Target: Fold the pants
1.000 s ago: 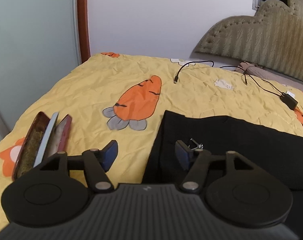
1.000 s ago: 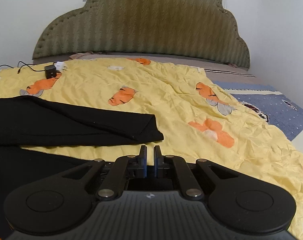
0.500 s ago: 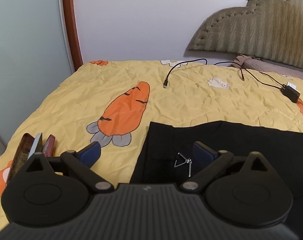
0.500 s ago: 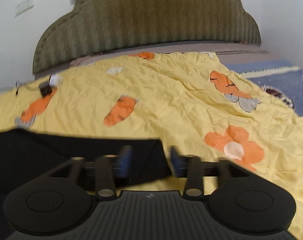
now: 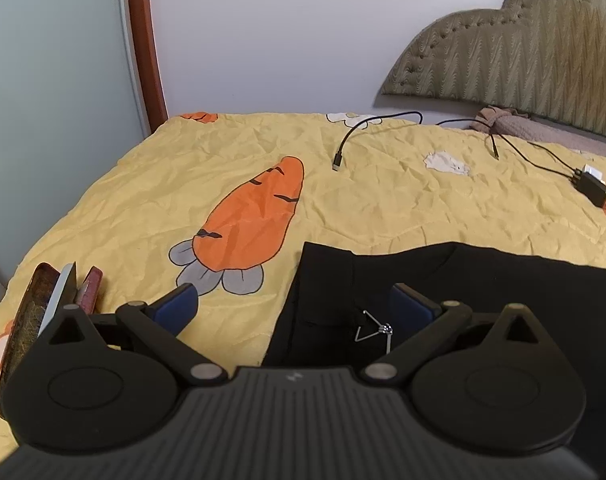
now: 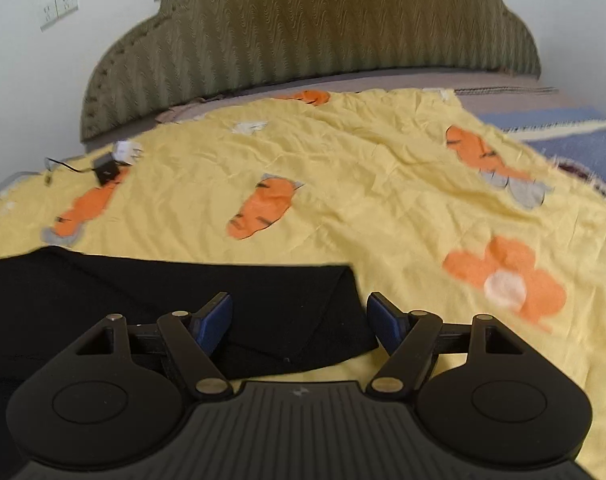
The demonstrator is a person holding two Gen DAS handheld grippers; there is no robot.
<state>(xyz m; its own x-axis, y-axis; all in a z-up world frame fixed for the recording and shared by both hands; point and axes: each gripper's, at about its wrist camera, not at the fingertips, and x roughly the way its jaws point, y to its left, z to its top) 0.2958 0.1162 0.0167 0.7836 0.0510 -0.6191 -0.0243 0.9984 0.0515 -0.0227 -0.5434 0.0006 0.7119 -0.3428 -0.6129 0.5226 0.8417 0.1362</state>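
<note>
Black pants (image 5: 483, 292) lie flat on the yellow carrot-print bedspread (image 5: 243, 168). Their waist end, with a small metal clasp (image 5: 377, 330), shows in the left wrist view. My left gripper (image 5: 295, 306) is open wide just over that waist corner, its left pad over the bedspread and its right pad over the cloth. In the right wrist view the pants' leg end (image 6: 263, 300) lies folded under my right gripper (image 6: 301, 316). Its jaws are opening, with the cuff corner between the blue pads, and neither pad presses on it.
A dark red case with a flat device (image 5: 43, 320) stands at the bed's left edge. A charging cable (image 5: 343, 148) and a black adapter (image 5: 591, 190) lie farther back. The padded headboard (image 6: 311, 28) and a blue blanket (image 6: 575, 132) bound the far side.
The right jaws went from shut to wide apart, and the pants' leg end now lies close between them. The left jaws spread wider and shifted a little along the waist edge.
</note>
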